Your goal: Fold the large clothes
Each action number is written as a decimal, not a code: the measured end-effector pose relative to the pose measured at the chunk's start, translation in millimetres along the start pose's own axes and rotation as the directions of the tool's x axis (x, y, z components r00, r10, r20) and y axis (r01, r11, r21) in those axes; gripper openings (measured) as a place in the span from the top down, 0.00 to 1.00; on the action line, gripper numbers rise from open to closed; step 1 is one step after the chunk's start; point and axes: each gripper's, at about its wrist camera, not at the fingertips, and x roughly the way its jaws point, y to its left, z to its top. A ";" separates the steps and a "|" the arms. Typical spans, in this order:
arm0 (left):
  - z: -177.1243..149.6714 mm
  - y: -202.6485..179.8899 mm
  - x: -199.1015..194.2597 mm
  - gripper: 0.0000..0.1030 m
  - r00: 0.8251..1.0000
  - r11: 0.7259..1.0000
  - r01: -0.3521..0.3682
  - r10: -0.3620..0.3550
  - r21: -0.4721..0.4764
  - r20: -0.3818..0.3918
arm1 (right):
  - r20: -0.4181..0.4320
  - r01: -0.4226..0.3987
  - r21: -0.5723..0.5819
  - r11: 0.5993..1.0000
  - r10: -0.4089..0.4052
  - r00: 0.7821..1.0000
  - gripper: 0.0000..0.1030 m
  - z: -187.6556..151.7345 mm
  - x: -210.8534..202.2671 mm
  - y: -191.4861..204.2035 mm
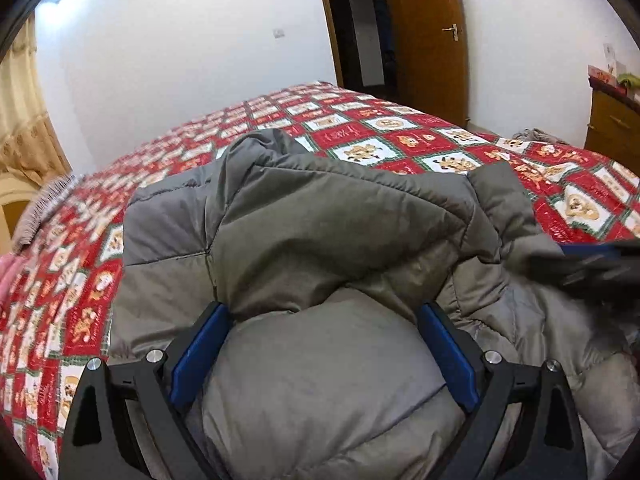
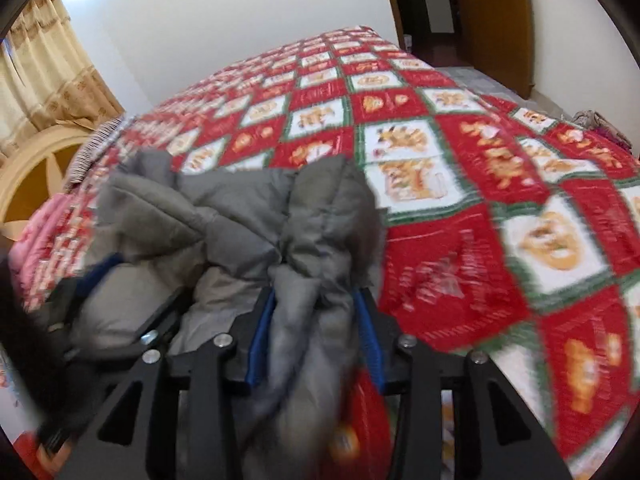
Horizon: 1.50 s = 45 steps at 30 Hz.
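Starting at the right gripper (image 2: 316, 300): its blue pads sit partway apart with a bunched ridge of the grey puffer jacket (image 2: 240, 216) running between them. The picture is smeared there, so I honestly can't tell whether the pads are pinching that fabric or just straddling it. The left gripper (image 1: 324, 312) is much clearer: jaws spread wide, a puffy quilted panel of the jacket bulging up between the fingers, pads at its sides but not clamping it.

The jacket is heaped on the near edge of the bed (image 1: 360, 120), on top of the red and white patchwork bedspread (image 2: 480, 200). One thick flap is thrown over the body, and the rest is lumpy and crumpled.

Progress-wise I'd call it early to middle. Something is folded over, but the bundle isn't flat or squared, so smoothing and at least one more fold look left.
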 end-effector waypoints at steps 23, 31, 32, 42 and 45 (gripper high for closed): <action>-32.5 87.6 -38.1 0.07 0.995 0.937 -0.019 -0.016 -0.349 -0.098 | 0.095 0.141 0.153 0.978 -0.157 0.983 0.46 -34.8 20.4 35.1; -40.6 85.8 -1.8 0.05 0.985 0.910 0.060 -0.119 -0.410 -0.121 | 0.148 0.145 0.145 0.979 -0.167 0.975 0.44 -43.4 27.7 30.7; -40.6 88.6 -0.8 0.05 0.980 0.907 0.075 -0.143 -0.414 -0.136 | 0.146 0.143 0.141 0.980 -0.164 0.976 0.43 -43.0 27.0 31.8; -33.8 135.4 -74.2 0.05 0.961 0.882 0.270 -0.272 -0.387 0.050 | 0.160 0.021 0.121 0.992 -0.040 0.986 0.00 -46.3 -37.9 23.2; -38.3 129.0 -45.1 0.05 0.931 0.843 0.327 -0.365 -0.428 -0.007 | 0.066 -0.021 0.114 0.993 0.013 0.998 0.00 -45.6 -14.7 22.8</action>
